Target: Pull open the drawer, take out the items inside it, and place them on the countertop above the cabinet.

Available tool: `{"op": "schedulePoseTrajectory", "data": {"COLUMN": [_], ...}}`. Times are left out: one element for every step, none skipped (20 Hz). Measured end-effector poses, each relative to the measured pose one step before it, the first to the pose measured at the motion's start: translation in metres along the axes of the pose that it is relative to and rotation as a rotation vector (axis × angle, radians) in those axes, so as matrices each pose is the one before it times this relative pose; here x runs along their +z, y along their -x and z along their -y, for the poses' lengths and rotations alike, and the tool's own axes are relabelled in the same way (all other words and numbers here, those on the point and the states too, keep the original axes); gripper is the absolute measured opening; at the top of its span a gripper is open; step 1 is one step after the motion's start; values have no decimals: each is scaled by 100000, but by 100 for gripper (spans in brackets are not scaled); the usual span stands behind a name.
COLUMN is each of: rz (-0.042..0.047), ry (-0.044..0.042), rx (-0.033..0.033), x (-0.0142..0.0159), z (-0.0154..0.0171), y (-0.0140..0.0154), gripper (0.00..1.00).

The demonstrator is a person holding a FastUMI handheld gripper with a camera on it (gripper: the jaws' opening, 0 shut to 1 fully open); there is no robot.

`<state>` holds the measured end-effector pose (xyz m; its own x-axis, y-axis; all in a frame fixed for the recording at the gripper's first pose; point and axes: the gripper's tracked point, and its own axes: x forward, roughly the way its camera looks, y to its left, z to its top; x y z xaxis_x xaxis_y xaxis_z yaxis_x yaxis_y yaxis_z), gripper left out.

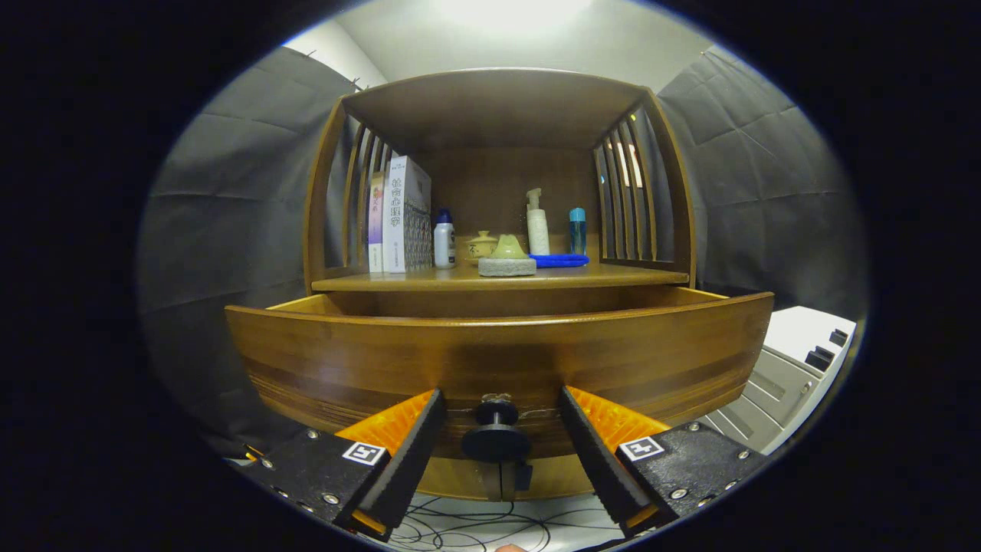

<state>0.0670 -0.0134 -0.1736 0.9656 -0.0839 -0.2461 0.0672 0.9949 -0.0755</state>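
Claw: the claw (pixel 498 429) is spread wide, its two fingers (pixel 406 452) standing either side of the small dark round drawer knob (pixel 497 429) with a clear gap on each side; neither finger touches the knob, and nothing is held.
Drawer: the brown wooden drawer (pixel 498 353) with a curved front is pulled out from the cabinet, its front just ahead of the fingers; its inside is hidden behind the front panel, so its contents cannot be told.
Counter: the wooden counter (pixel 613 277) lies above and beyond the drawer, under a slatted wooden hutch (pixel 498 107).
On the counter: upright books (pixel 402 215) to the left, a white bottle with a blue cap (pixel 444 239) beside them, a small yellowish lidded pot (pixel 481 245), a green piece on a grey stone base (pixel 507 257), a white pump bottle (pixel 536 224), a blue-capped clear bottle (pixel 577 230) and a folded blue cloth (pixel 559 260).
Below: dark cables (pixel 475 521) trail over a pale floor between the fingers.
Right: a white unit with dark handles (pixel 797 368) stands beside the cabinet.
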Motion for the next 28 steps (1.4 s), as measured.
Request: {"op": "schedulePoseTrajectory", "data": {"rz": [1841, -2119, 1867, -1085, 771, -758, 442, -291, -65, -439, -173, -90, -215, -66, -224, -74, -211, -42, -240, -161, -126, -49, -46, -3, 6, 32, 22, 75], "ry": [-297, -253, 265, 95, -324, -62, 240, -39, -112, -204, -94, 0, 261, -83, -203, -129, 226, 202, -95, -83, 89, 145, 12, -43, -51, 102, -77, -65], "rx": [-301, 366, -366, 102, -78, 23, -194, -73, -86, -43, -20, 53, -20, -25, -7, -104, -94, -24, 14, -46, -70, -143, -60, -21, -46, -51, -63, -59], "x": [493, -357, 438, -194, 150, -163, 223, -48, 119, 64, 193, 62, 38, 43, 95, 85, 37, 99, 27, 74, 42, 81, 99, 25, 36, 36, 78, 1], "z": [61, -17, 2, 23, -25, 2, -61, -33, -16, 21, -280, 5, -4, 15, -77, 27, -3, 7, -31, 11, -53, 33, -12, -6, -60, 39, 21, -58], "y": [-236, -237, -271, -361, -376, -199, -501, -311, -277, -298, -150, -283, -362, -303, -373, -296, -423, -373, -403, -340, -450, -317, -399, -351, -273, -346, -359, -281], "gripper": [95, 95, 95, 95, 95, 95, 95, 95, 95, 95, 95, 95, 95, 95, 95, 95, 95, 95, 95, 95, 95, 95, 95, 95, 95, 95, 95, 95]}}
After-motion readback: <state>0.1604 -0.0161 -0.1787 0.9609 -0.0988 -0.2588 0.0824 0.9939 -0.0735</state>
